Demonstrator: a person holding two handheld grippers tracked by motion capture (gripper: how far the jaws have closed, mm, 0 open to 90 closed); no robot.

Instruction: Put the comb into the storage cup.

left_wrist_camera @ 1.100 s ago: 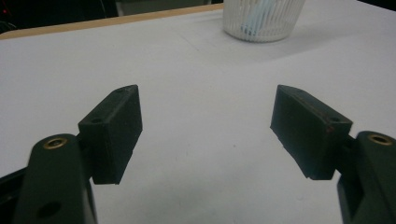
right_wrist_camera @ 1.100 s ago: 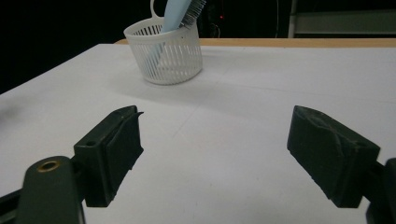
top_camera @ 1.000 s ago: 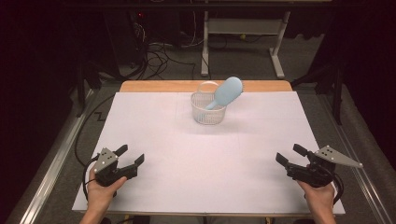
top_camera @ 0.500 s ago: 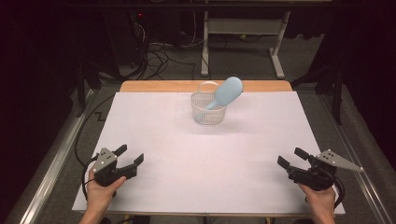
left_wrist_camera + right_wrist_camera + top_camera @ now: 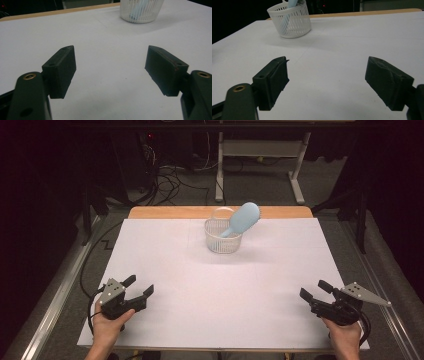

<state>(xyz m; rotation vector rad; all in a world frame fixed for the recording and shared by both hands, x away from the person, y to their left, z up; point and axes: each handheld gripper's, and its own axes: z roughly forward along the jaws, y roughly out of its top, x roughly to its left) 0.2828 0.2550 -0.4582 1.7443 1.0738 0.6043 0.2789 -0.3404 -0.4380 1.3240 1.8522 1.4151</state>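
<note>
Basket of white slotted plastic point(image 5: 223, 238), small and round, stands near the far edge of the white-covered worktop point(image 5: 220, 285), about midway across, with a pale blue plastic hairbrush point(image 5: 241, 220) propped in it, handle down and oval head leaning out over the rim to the right. At the near left corner, the left gripper point(image 5: 140, 286) sits in the person's left hand point(image 5: 109, 324) low over the worktop, its two black jaws spread wide with bare white surface between them; in the left gripper view the basket point(image 5: 141, 10) lies far ahead and to the right of the jaws. At the near right corner, the right gripper point(image 5: 315, 290), held in the right hand point(image 5: 345, 337), is likewise spread with nothing between its jaws. In the right gripper view, the basket point(image 5: 290, 21) stands far ahead to the left. Both grippers are well apart from the basket.
</note>
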